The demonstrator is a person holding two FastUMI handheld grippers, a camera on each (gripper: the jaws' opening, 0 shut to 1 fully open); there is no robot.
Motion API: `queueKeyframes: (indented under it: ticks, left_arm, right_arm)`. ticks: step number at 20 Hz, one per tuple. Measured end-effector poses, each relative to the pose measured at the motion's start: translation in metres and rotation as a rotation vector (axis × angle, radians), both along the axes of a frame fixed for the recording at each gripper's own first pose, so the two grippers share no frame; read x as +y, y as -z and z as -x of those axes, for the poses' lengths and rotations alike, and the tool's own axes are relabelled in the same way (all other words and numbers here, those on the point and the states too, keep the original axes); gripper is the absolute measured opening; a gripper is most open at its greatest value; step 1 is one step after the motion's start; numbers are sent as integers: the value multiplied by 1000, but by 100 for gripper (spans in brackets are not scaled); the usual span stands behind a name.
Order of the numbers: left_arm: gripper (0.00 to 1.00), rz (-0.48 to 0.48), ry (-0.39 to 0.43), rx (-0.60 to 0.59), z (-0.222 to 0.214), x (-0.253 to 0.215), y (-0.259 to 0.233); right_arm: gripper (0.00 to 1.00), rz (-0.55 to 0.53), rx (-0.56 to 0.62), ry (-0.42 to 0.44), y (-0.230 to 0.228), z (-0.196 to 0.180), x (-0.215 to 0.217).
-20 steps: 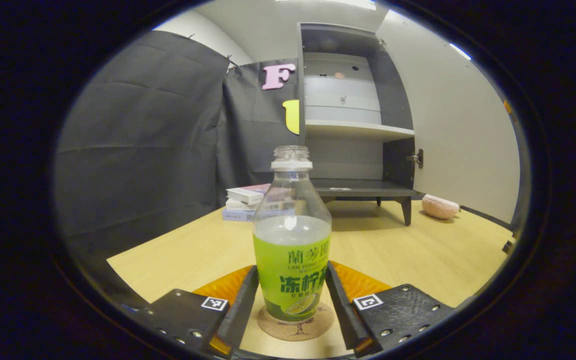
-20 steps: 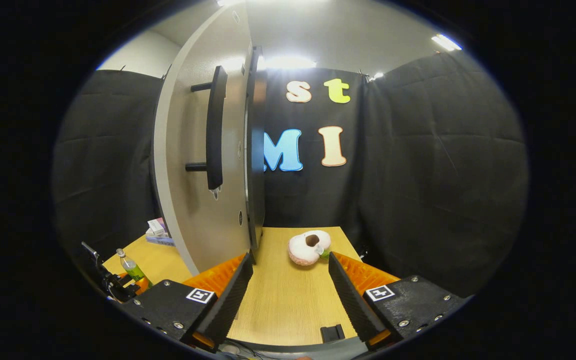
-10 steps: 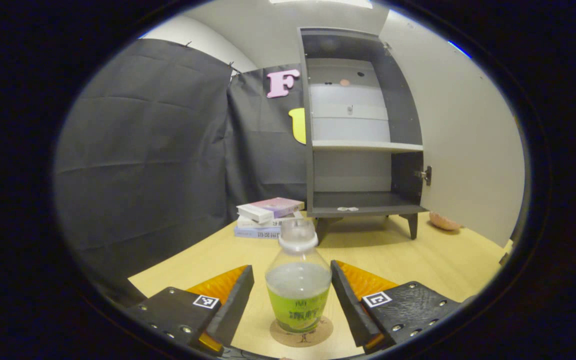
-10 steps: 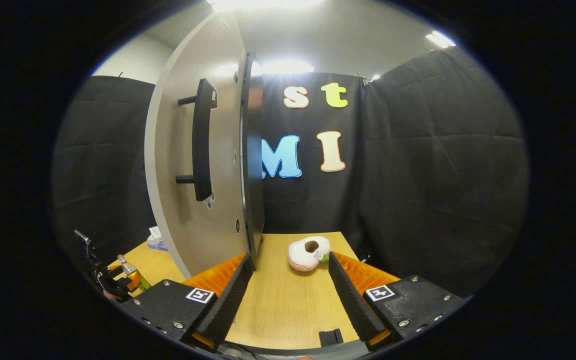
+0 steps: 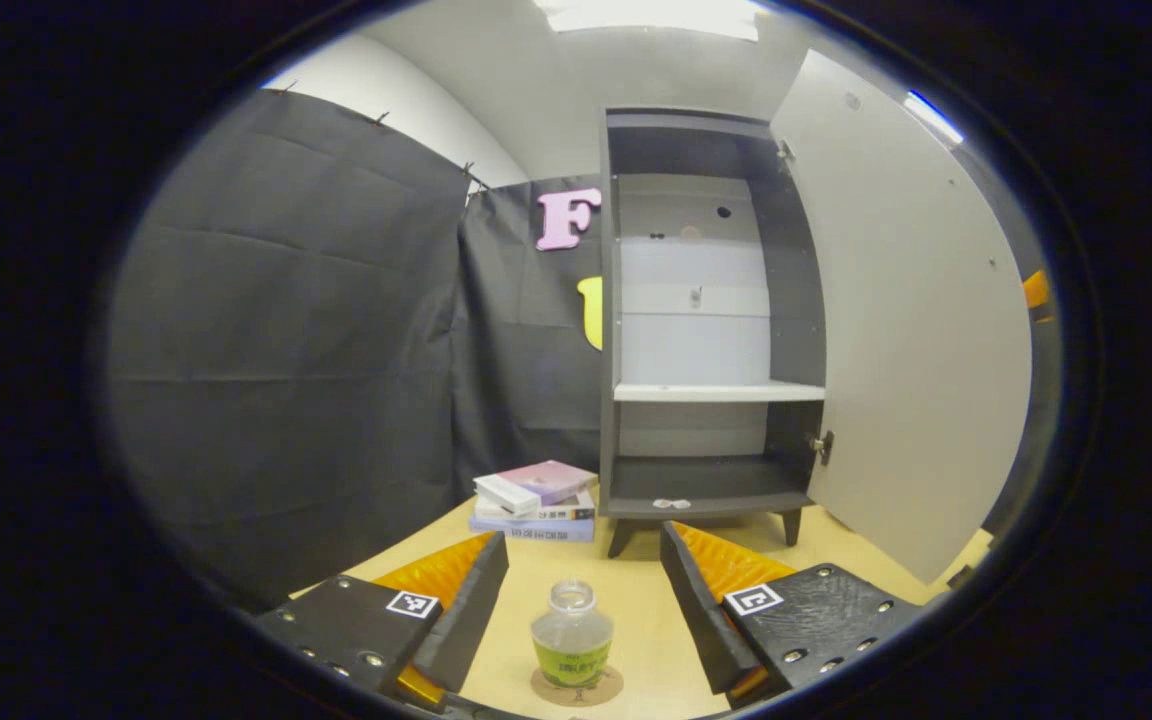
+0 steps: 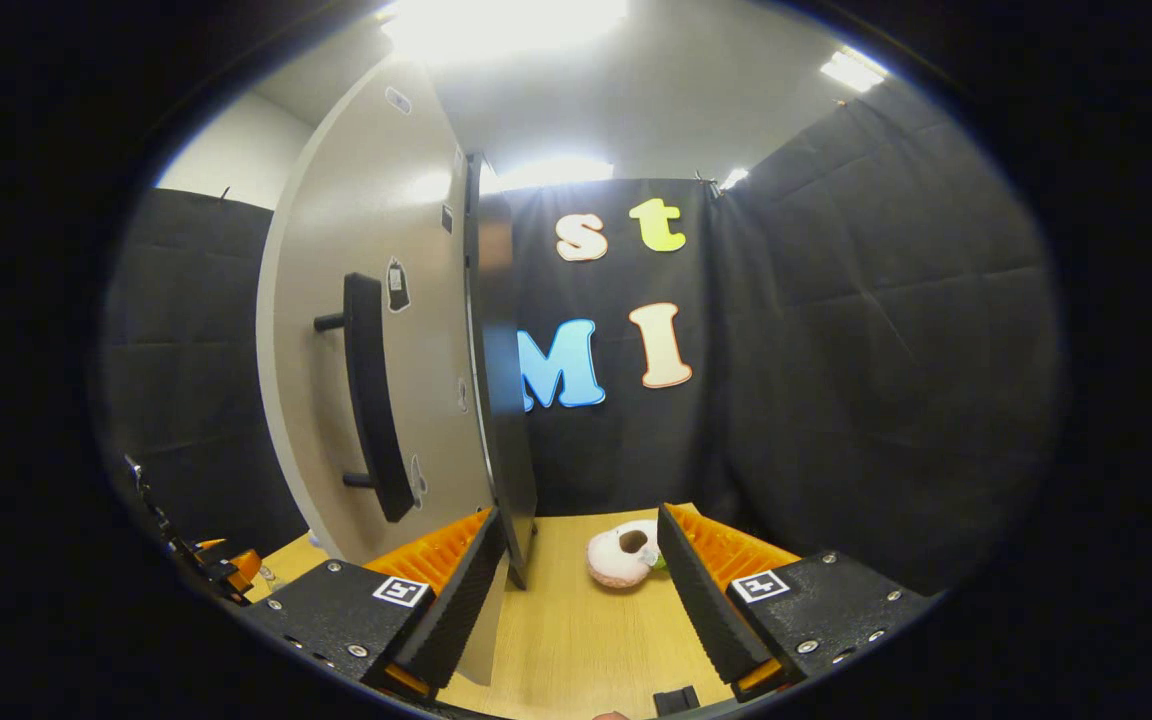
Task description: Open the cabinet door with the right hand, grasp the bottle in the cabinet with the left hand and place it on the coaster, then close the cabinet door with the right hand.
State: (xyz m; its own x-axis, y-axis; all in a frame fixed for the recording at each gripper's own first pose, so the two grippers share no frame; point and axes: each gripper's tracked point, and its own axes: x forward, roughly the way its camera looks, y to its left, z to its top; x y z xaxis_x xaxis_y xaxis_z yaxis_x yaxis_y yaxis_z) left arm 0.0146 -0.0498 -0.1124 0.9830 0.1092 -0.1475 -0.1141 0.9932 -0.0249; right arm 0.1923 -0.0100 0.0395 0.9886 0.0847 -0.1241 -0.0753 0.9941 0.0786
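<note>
A: Left gripper [image 5: 581, 590] pose?
B: Above the surface [image 5: 636, 600], jaws released; bottle [image 5: 572, 637] upright on coaster [image 5: 601, 690], untouched.
A: Right gripper [image 6: 581, 590]?
B: Jaws released, beside the open door [image 6: 376, 380]; door's lower corner hidden.

bottle [image 5: 572, 636] on coaster [image 5: 577, 687], near | books [image 5: 536, 497] far left | cabinet [image 5: 706, 330] far, door [image 5: 911, 330] at its right

Bottle [image 5: 572, 648] — clear, green label; cabinet [image 5: 706, 330] dark grey; door [image 5: 921, 330] pale grey — black handle [image 6: 371, 400]
</note>
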Motion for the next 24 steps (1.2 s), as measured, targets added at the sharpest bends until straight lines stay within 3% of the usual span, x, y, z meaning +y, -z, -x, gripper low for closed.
queueKeyframes:
  ticks: [5,6,7,8,9,11,13,14,17,20,21,23,24]
  left_arm:
    - [92,-2,-12,-30,-6,18,-46]
    - [83,-7,-11,-40,-7,23,-52]
    - [83,-16,-6,-49,-9,31,-58]
    - [92,-24,-6,-54,-10,37,-61]
    - [88,-32,-5,-64,-11,45,-65]
    - [92,-33,-7,-65,-13,60,-65]
    - [83,-24,-6,-67,-17,73,-65]
    - [92,-19,-2,-68,-21,79,-65]
    - [87,-12,14,-68,-31,94,-66]
    - [92,0,40,-83,-40,104,-69]
    - [83,3,46,-81,-42,107,-67]
    - [88,10,58,-78,-47,114,-65]
    - [83,13,60,-76,-47,117,-64]
  right_arm:
    - [94,-11,-32,52,-26,-7,3]
    - [94,-16,-37,56,-30,-6,8]
    - [94,-21,-45,53,-34,-7,14]
    - [94,-24,-52,45,-38,-8,24]
    - [94,-23,-57,37,-39,-9,33]
    - [94,-7,-53,47,-38,-9,45]
    - [90,36,-68,79,-43,-4,46]
    - [91,50,-71,95,-44,-2,48]
    - [90,50,-66,122,-43,1,60]
    - [91,46,-62,119,-43,5,77]
    - [91,48,-64,116,-44,7,83]
    - [91,49,-63,102,-44,10,101]
    - [91,49,-64,94,-43,10,109]
